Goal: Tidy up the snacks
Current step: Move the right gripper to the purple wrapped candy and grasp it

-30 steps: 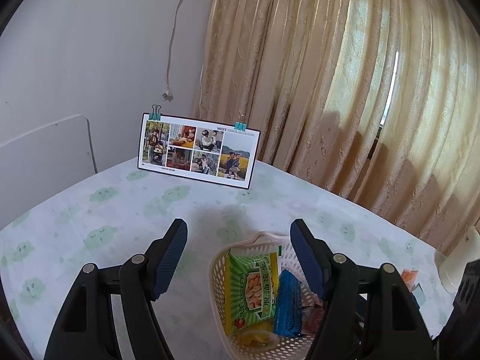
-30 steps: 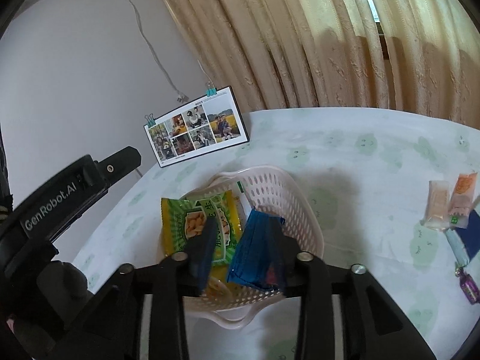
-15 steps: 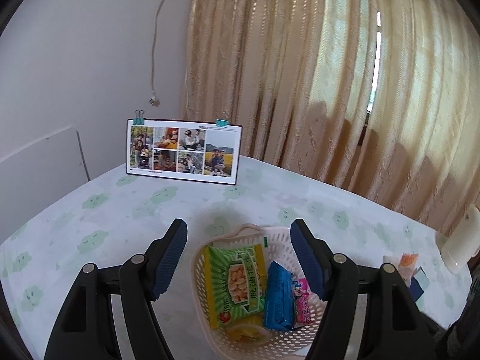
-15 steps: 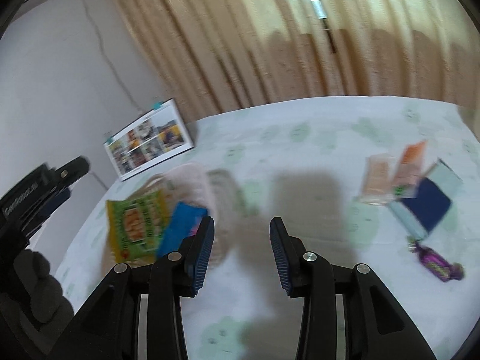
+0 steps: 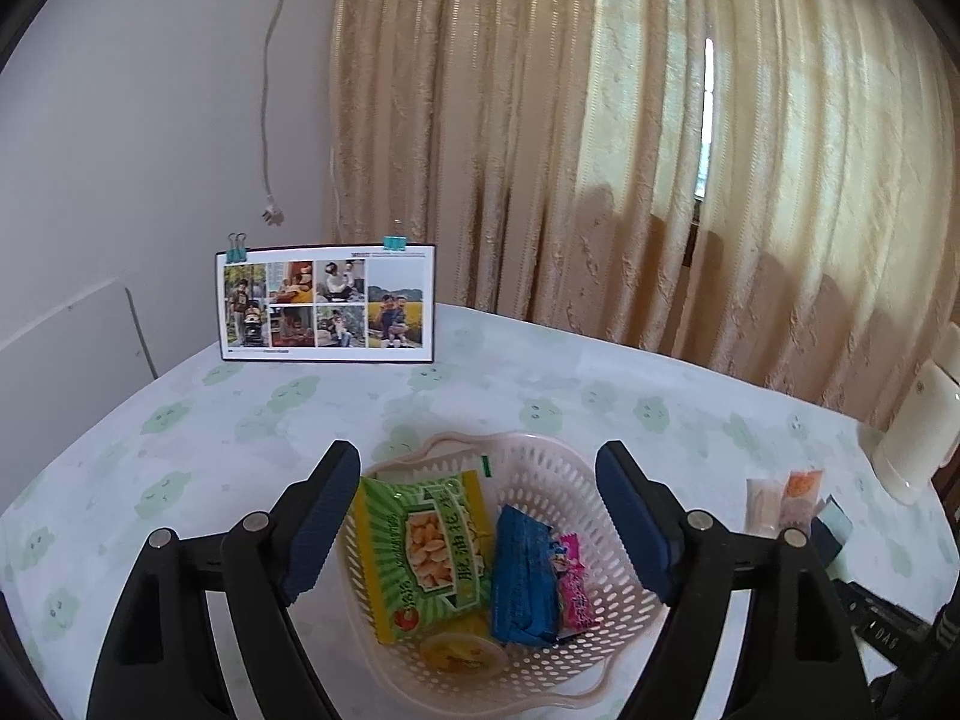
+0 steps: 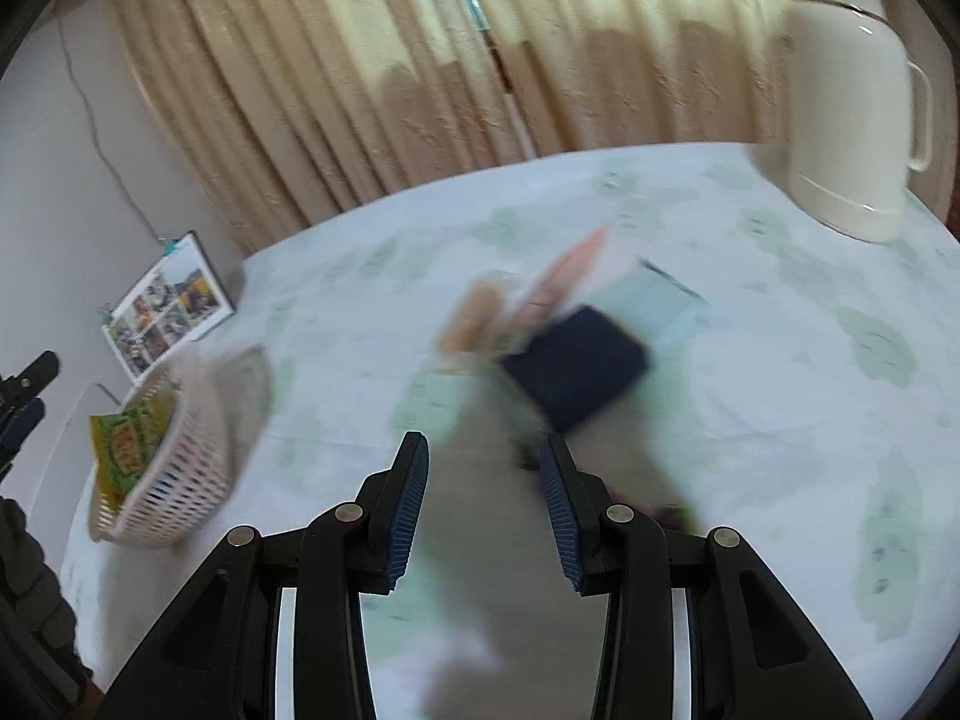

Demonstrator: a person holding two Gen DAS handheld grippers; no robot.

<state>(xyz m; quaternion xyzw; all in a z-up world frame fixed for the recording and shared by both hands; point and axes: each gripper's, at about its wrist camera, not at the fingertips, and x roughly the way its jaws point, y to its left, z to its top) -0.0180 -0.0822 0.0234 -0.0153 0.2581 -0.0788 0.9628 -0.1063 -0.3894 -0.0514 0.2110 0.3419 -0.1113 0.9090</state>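
Observation:
A pink perforated basket (image 5: 606, 510) sits on the table and holds a green peanut bag (image 5: 426, 552), a blue packet (image 5: 522, 576), a pink candy (image 5: 576, 588) and a yellow item (image 5: 462, 651). My left gripper (image 5: 480, 510) is open and empty above the basket. My right gripper (image 6: 483, 498) is open and empty, close to a blurred pile of loose snacks: a dark blue packet (image 6: 576, 366), an orange sachet (image 6: 564, 276) and a beige sachet (image 6: 474, 318). The basket also shows at the left in the right wrist view (image 6: 180, 468).
A photo card with clips (image 5: 327, 303) stands at the table's far left. A cream jug (image 6: 846, 114) stands at the far right. Curtains hang behind the table. The loose snacks also show in the left wrist view (image 5: 786, 498), right of the basket.
My right gripper let go of the blue packet in the basket, opened, and swung right to the loose snack pile. My left gripper drew back slightly and stayed open.

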